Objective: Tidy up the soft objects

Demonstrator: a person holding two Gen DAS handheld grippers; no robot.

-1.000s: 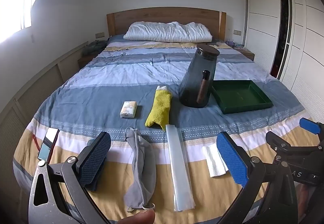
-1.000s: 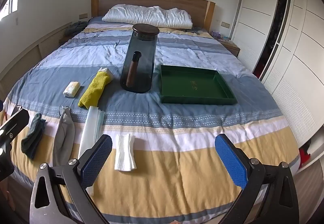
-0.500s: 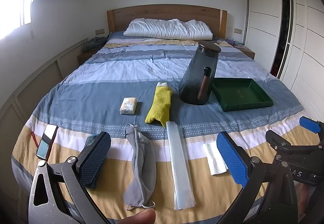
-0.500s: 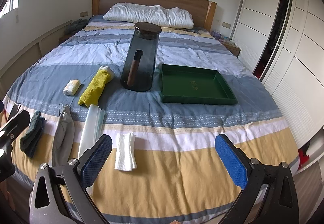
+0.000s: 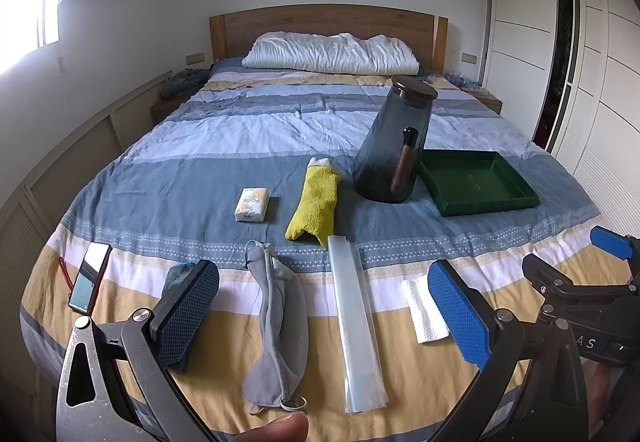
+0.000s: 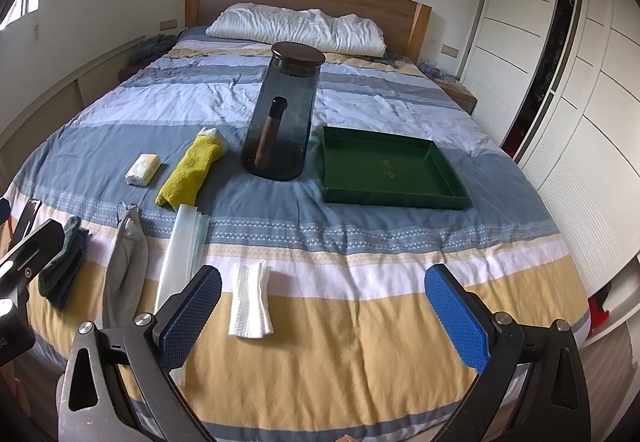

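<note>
Striped bedding [image 5: 240,130] in blue, white and yellow covers the bed where everything lies. Going left to right along the near edge: a phone [image 5: 90,276], a dark teal cloth [image 6: 64,262], a grey fabric pouch [image 5: 276,326], a long clear plastic sleeve [image 5: 358,322] and a folded white cloth [image 6: 250,298]. Farther back lie a small tissue pack [image 5: 252,205] and a rolled yellow towel [image 5: 316,202], then a tall smoky glass jar [image 6: 282,114] stands upright, and a green tray [image 6: 388,170] sits empty on the right.

Both tools hover above the near edge, touching nothing. The left gripper [image 5: 322,308] has its fingers spread wide over the pouch and sleeve; the right gripper [image 6: 320,312] is equally wide, with the white cloth just beside its left pad.

Sorting seems not yet begun. Likely next comes lowering onto one soft item, pinching it, and carrying it right to the tray.

A white pillow [image 5: 332,54] rests against the wooden headboard [image 5: 320,22]; white wardrobes [image 6: 540,42] line the right wall.
</note>
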